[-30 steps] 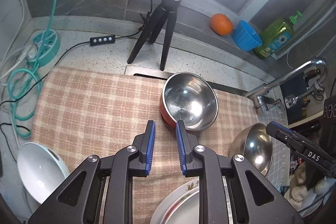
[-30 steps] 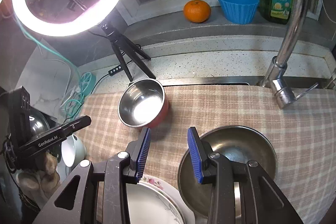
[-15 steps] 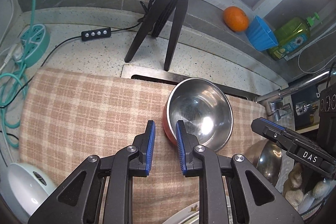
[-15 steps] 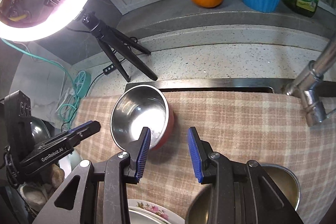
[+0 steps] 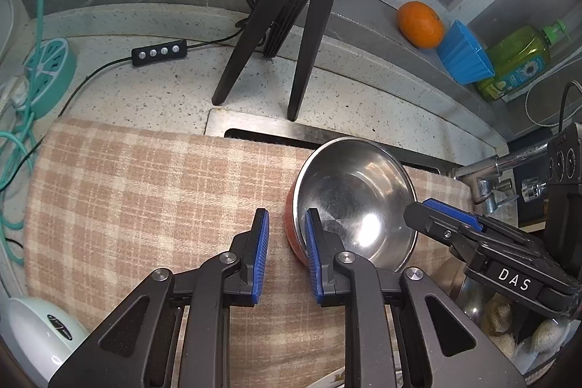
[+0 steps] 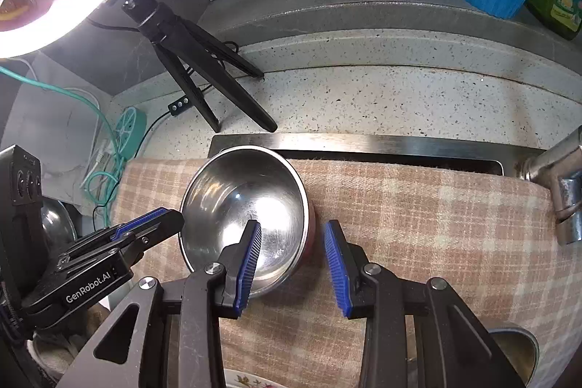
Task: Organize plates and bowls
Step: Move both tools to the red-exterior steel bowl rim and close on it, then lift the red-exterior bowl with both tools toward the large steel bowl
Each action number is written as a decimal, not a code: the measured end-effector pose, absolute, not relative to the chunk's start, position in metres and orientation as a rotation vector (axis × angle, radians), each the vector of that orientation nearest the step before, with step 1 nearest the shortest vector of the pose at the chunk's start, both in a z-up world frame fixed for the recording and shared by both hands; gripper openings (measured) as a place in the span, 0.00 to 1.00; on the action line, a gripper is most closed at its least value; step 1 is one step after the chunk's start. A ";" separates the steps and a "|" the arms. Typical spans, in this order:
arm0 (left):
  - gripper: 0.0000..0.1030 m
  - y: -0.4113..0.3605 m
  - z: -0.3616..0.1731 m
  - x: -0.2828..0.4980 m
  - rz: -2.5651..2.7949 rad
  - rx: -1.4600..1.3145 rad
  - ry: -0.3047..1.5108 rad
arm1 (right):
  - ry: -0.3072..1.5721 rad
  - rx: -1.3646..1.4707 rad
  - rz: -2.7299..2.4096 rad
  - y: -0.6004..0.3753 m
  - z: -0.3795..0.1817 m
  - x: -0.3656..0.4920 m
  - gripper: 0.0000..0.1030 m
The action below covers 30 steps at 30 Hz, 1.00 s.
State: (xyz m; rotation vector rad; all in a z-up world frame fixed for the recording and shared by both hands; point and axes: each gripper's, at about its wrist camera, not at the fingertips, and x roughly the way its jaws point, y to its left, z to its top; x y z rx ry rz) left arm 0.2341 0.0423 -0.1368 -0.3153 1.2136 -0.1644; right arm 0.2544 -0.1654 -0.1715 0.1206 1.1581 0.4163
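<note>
Both grippers have advanced and descended onto the red-walled steel bowl (image 5: 354,202), which a second ago lay well ahead of them. The left gripper (image 5: 286,255) now straddles the bowl's near-left rim, one finger inside and one outside; its jaws stand parted, gripping nothing. The right gripper (image 6: 293,259) straddles the opposite rim likewise, released, pads not yet pressing. Judged from this, a two-handed lift of the bowl is imminent. The bowl rests on the checked cloth (image 5: 145,199), close to the sink edge (image 6: 363,144), mouth upward. Being round, it has no long axis; its axis of symmetry appears near vertical.
</note>
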 end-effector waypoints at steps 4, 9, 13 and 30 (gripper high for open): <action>0.18 0.041 -0.139 0.236 -0.165 -0.305 1.219 | 1.169 0.119 0.403 -0.165 -0.176 0.259 0.31; 0.17 0.037 -0.143 0.238 -0.165 -0.288 1.226 | 1.191 0.106 0.410 -0.162 -0.182 0.260 0.18; 0.10 0.033 -0.143 0.239 -0.168 -0.265 1.224 | 1.191 0.079 0.406 -0.158 -0.184 0.257 0.12; 0.06 0.022 -0.133 0.231 -0.170 -0.227 1.197 | 1.201 0.084 0.387 -0.160 -0.183 0.249 0.08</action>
